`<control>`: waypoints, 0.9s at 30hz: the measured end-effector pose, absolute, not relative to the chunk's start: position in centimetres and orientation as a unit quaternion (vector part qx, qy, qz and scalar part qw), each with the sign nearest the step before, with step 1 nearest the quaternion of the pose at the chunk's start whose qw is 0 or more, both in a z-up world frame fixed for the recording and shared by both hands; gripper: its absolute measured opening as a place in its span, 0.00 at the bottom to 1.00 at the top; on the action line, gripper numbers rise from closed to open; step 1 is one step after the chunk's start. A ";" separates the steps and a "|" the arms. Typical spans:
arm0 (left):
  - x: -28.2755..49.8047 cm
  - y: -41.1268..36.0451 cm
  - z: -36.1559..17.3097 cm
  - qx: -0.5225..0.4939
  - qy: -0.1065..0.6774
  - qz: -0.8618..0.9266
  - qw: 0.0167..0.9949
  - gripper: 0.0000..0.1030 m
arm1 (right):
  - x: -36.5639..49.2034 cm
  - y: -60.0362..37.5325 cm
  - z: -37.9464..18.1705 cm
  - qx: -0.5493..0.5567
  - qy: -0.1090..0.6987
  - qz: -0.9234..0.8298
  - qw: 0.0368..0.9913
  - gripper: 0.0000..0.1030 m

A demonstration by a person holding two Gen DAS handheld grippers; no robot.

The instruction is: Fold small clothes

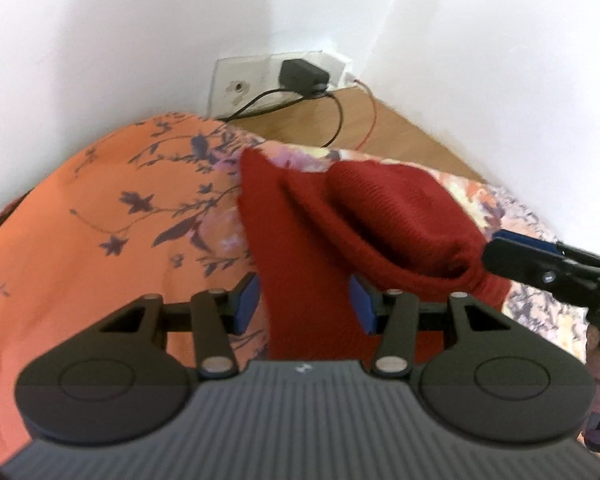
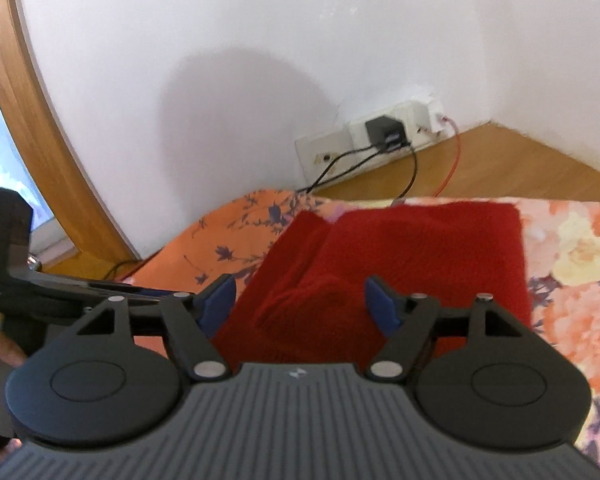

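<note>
White walls meet a wooden floor behind the floral orange bedspread (image 2: 572,320), where a red knit garment (image 2: 420,256) lies partly folded. Left tongs (image 1: 304,304) grip a band of that red knit between blue pads. Right tongs (image 2: 300,304) hover wide apart over the garment, clasping nothing.

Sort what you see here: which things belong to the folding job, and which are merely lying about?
Belong to the job: red knitted garment, left gripper, right gripper.

Just lying about: floral bedsheet, black charger, black cables, orange wire.
</note>
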State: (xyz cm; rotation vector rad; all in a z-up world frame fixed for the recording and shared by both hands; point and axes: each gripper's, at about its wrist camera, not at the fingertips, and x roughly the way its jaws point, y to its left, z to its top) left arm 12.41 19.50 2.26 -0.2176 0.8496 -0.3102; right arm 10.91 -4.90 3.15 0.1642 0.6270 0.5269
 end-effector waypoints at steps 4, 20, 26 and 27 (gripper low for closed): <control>13.1 18.8 3.0 -0.124 0.406 -0.147 0.893 0.50 | 10.9 -8.4 4.1 0.131 0.304 0.240 0.913 0.78; 17.9 12.3 3.1 -0.128 0.413 -0.156 0.888 0.50 | 14.3 -19.3 -0.5 0.186 0.349 0.079 0.915 0.47; 19.3 11.0 1.1 -0.128 0.437 -0.152 0.877 0.50 | 16.0 -18.2 -2.8 0.119 0.370 0.074 0.918 0.45; 19.3 10.9 0.9 -0.128 0.438 -0.152 0.876 0.50 | 16.2 -18.1 -3.1 0.112 0.376 0.071 0.917 0.45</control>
